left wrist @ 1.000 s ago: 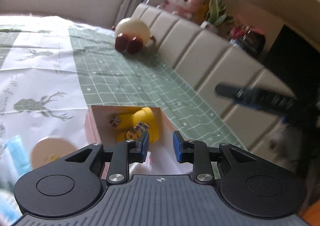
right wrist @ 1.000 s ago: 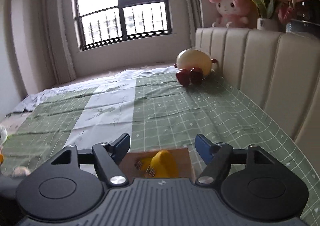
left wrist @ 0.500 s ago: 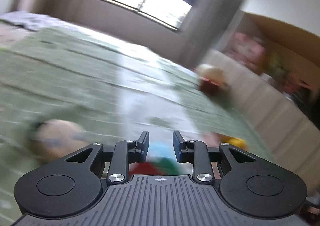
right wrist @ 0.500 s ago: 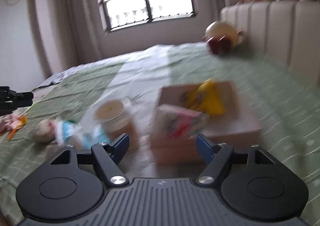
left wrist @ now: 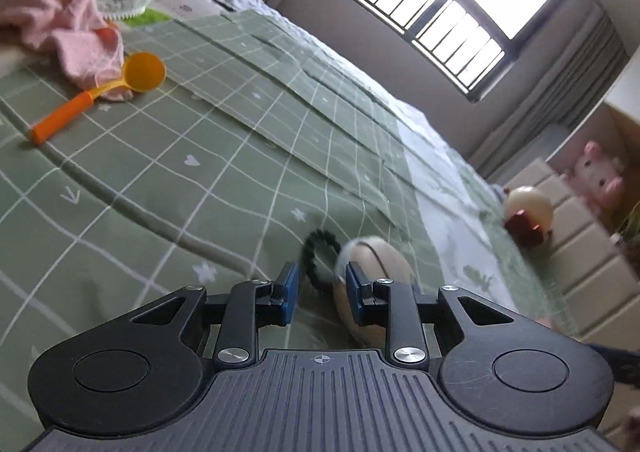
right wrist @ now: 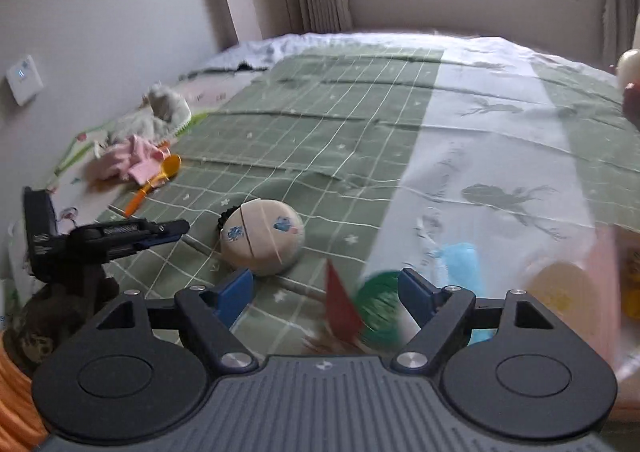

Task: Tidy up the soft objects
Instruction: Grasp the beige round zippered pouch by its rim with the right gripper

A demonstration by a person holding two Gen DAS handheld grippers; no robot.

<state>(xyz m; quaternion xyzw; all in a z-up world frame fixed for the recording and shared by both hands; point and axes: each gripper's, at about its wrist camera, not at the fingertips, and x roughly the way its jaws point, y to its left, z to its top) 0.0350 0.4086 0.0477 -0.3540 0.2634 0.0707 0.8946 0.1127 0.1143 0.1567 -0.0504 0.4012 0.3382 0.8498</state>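
Observation:
A beige soft ball (left wrist: 376, 256) with blue prints lies on the green checked bedspread (left wrist: 160, 192), a black hair tie (left wrist: 314, 252) against it. My left gripper (left wrist: 322, 292) hovers just short of them, open, with only bedspread between its pads; the ball shows behind the right fingertip. The right wrist view shows the same ball (right wrist: 262, 238) and the left gripper (right wrist: 168, 230) beside it. My right gripper (right wrist: 326, 292) is open and its jaws are opening; a blurred red and green toy (right wrist: 360, 312) lies below them, untouched.
An orange spoon (left wrist: 100, 92), a pink cloth (left wrist: 60, 24) and a grey-white plush (right wrist: 164, 104) lie at the bed's far left. A blue item (right wrist: 460, 264), a yellow round thing (right wrist: 560, 288) and a pink box (right wrist: 616, 264) sit right. A cream plush (left wrist: 528, 212) rests by the headboard.
Both views have swung left, away from the box with the yellow toy, toward the beige ball. The left gripper now sits at the ball. The right jaws stand a little wider.

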